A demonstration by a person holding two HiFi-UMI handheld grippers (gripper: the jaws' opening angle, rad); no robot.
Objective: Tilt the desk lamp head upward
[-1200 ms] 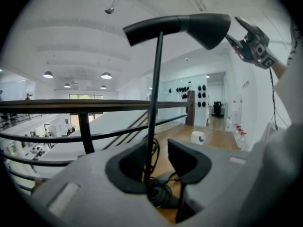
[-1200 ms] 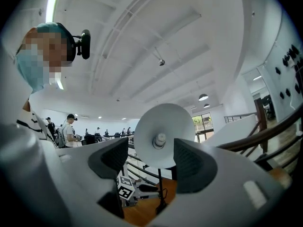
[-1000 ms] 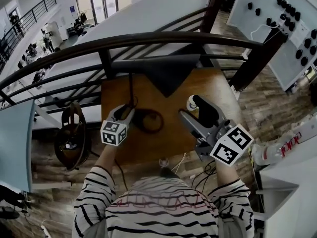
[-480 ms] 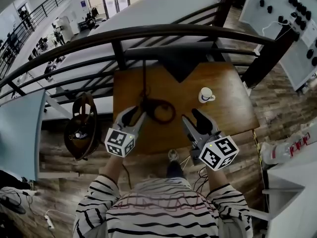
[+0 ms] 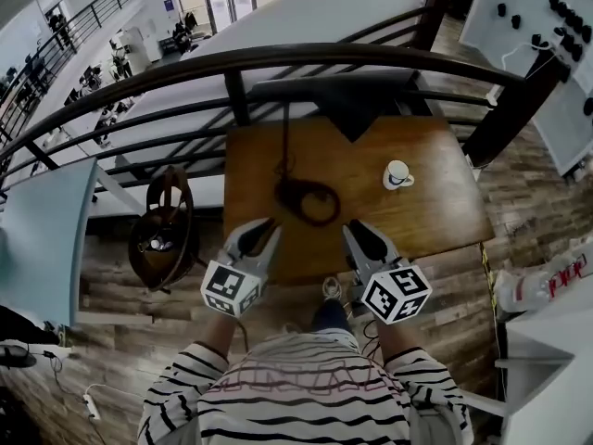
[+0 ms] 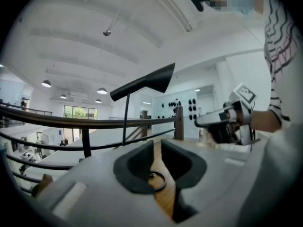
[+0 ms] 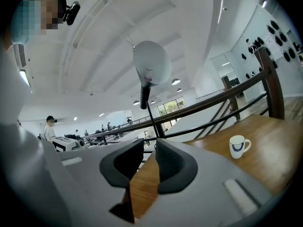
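We see left gripper & right gripper at desk near edge — jaws just been closing, narrow gaps, nothing btwn; lamp head well apart.

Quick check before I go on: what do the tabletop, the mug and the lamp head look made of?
Tabletop: wood, warm brown with streaky grain.
Mug: probably glazed ceramic, glossy white.
Lamp head: matte black outside, likely painted metal or plastic; cannot tell which.
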